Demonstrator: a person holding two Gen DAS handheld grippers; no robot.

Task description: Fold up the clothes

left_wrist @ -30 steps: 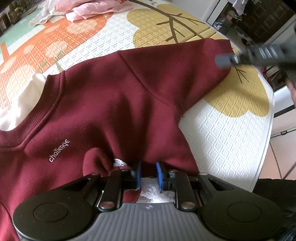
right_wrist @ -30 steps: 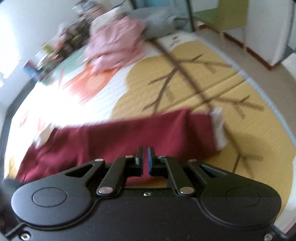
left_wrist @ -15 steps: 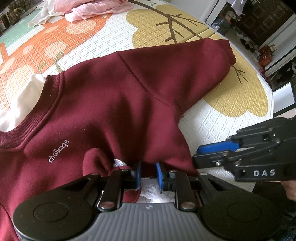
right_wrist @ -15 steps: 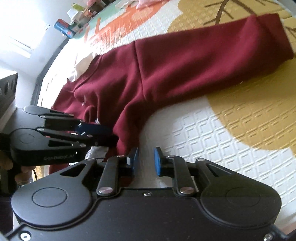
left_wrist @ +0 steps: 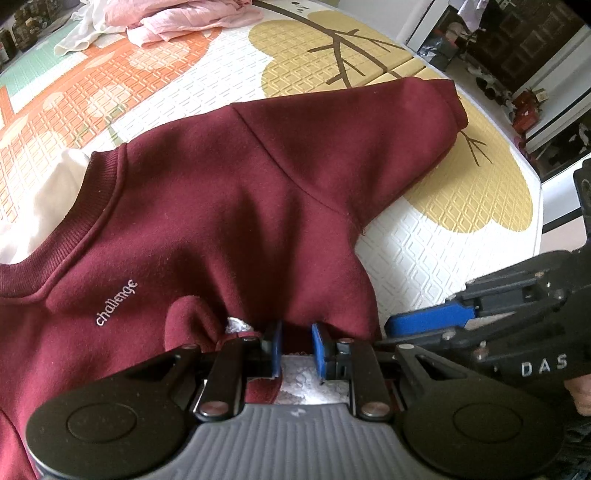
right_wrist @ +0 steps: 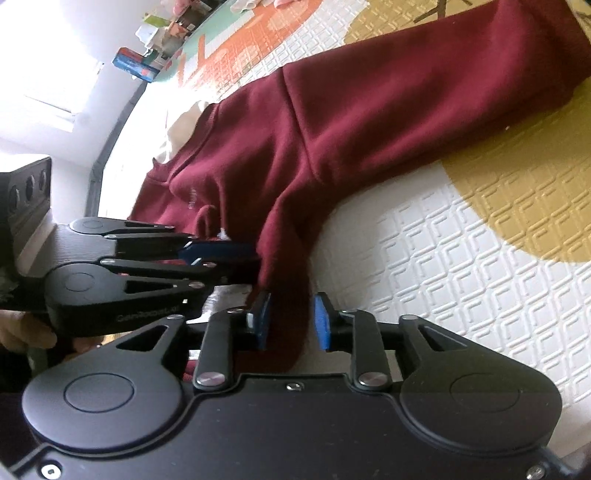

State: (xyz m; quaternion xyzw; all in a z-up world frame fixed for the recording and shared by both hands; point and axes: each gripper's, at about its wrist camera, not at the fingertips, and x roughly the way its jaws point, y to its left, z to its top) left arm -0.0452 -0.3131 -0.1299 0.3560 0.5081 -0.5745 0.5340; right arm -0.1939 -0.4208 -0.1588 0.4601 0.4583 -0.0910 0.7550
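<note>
Because the maroon sweatshirt (left_wrist: 229, 206) spread on the foam mat (left_wrist: 436, 258) is soft, thick fleece, it is best gripped at the hem; left tongs (left_wrist: 296, 345) are parted narrowly at that edge, right tongs (right_wrist: 291, 325) wider, straddling fabric. Pink clothes (left_wrist: 177, 18) are seen only from the left wrist

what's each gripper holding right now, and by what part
Both straddle the maroon sweatshirt at its side edge below the sleeve: left gripper, right gripper. Both sets of jaws are open, so nothing is clamped.

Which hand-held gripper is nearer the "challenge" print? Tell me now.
Left. The left hand-held gripper sits just right of the challenge print on the sweatshirt; the right hand-held gripper is farther right, at its side edge.
</note>
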